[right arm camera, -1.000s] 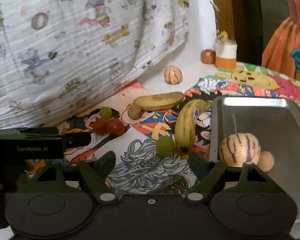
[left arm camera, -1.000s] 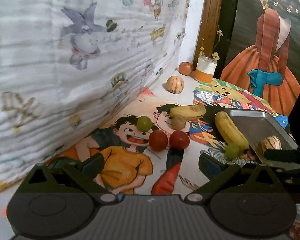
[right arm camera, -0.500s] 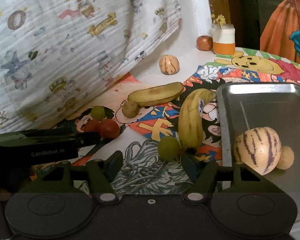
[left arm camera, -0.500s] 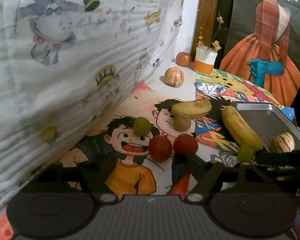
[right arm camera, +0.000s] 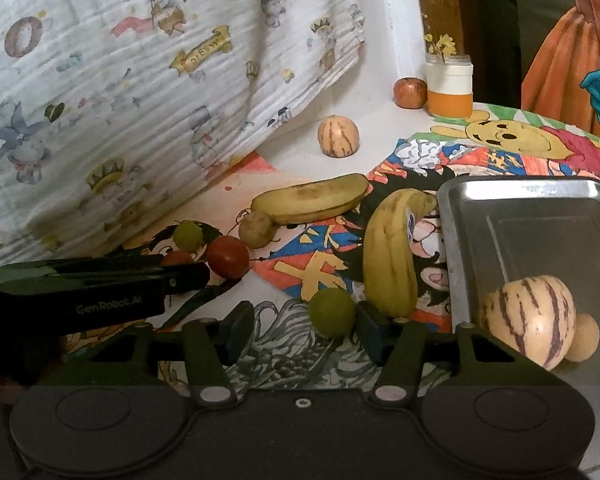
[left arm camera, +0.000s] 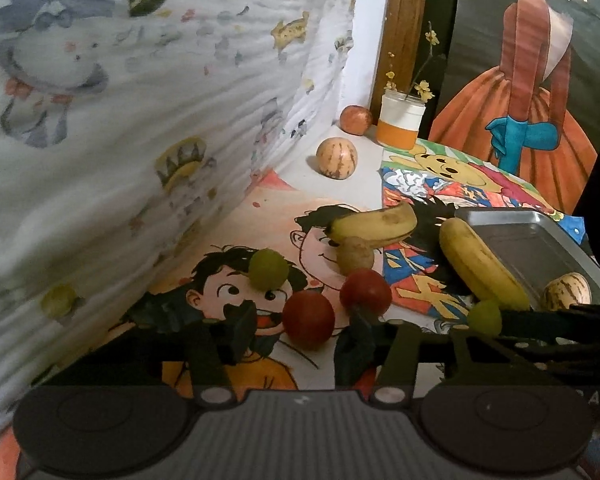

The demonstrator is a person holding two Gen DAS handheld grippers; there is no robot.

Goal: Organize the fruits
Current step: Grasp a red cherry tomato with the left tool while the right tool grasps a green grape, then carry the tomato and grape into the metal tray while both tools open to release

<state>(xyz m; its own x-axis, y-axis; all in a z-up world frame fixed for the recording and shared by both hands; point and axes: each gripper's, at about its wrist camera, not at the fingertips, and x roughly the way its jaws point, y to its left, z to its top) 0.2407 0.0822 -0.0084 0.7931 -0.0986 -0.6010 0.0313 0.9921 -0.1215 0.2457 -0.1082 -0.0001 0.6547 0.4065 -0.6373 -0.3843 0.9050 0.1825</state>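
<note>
My left gripper (left arm camera: 300,336) is open, its jaws either side of a red tomato (left arm camera: 308,320) on the cartoon mat. A second tomato (left arm camera: 365,292) and a green grape (left arm camera: 268,269) lie just beyond. My right gripper (right arm camera: 304,332) is open, with a green grape (right arm camera: 332,312) just inside its right finger. A metal tray (right arm camera: 540,200) at right holds a striped melon (right arm camera: 528,320) and a small tan fruit (right arm camera: 586,338). Two bananas (right arm camera: 392,252) (right arm camera: 312,200) and a small brown fruit (right arm camera: 256,229) lie on the mat.
A striped melon (left arm camera: 336,158), a red apple (left arm camera: 355,119) and a white-and-orange jar with flowers (left arm camera: 400,126) stand at the back. A printed cloth (left arm camera: 140,120) hangs along the left. The left gripper shows in the right wrist view (right arm camera: 100,292).
Both grippers moved forward and lower toward the fruit. The left jaws narrowed around the near tomato; the right jaws closed in beside the grape.
</note>
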